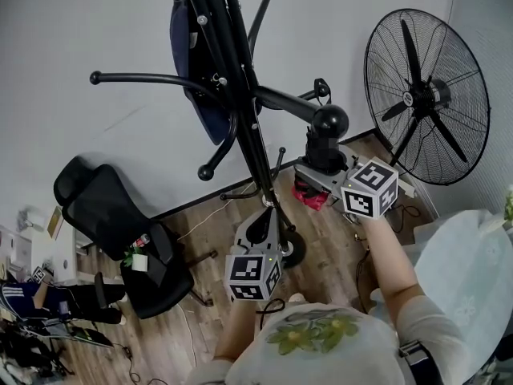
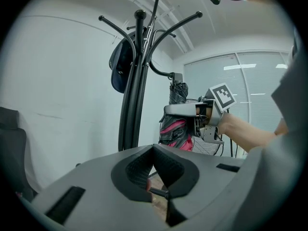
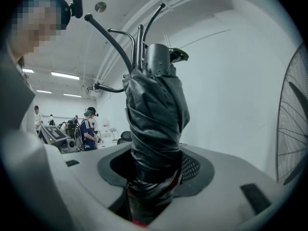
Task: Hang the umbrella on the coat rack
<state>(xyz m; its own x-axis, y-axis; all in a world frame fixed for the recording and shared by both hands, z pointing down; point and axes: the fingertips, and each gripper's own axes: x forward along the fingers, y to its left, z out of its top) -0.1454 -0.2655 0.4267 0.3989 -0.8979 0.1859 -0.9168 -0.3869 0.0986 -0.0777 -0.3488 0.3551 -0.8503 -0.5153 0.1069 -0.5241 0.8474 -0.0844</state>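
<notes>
Right gripper view, carry step: right gripper (image 3: 154,173) pinches folded black umbrella (image 3: 156,114), left gripper (image 2: 154,150) closed empty; next move likely lifts it onto upper-centre black coat rack (image 3: 140,44).

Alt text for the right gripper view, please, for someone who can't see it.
A folded black umbrella, clamped between the jaws of the right gripper, rises up the middle of the picture. Behind its top spread the curved black hooks of a coat rack, and a fan shows at the right edge.

I see grey left gripper (image 1: 267,215), grey right gripper (image 1: 314,175), black-white marker cubes (image 1: 253,276), pale floral-print top (image 1: 313,335).
</notes>
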